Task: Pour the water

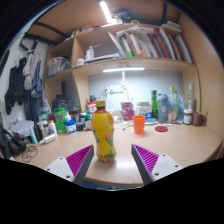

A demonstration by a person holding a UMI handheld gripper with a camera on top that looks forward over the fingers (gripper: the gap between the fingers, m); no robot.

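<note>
Gripper [111, 165] fingers spread wide, grasping nothing, lined up either side of the near bottle [103, 136]; orange cup [139, 124] waits far right.

I see the bottle [103, 134] standing on the surface [180, 146] between my fingers [112, 163], gaps either side; a cup [139, 124] stands beyond, right, below the bookshelf [150, 62].
</note>
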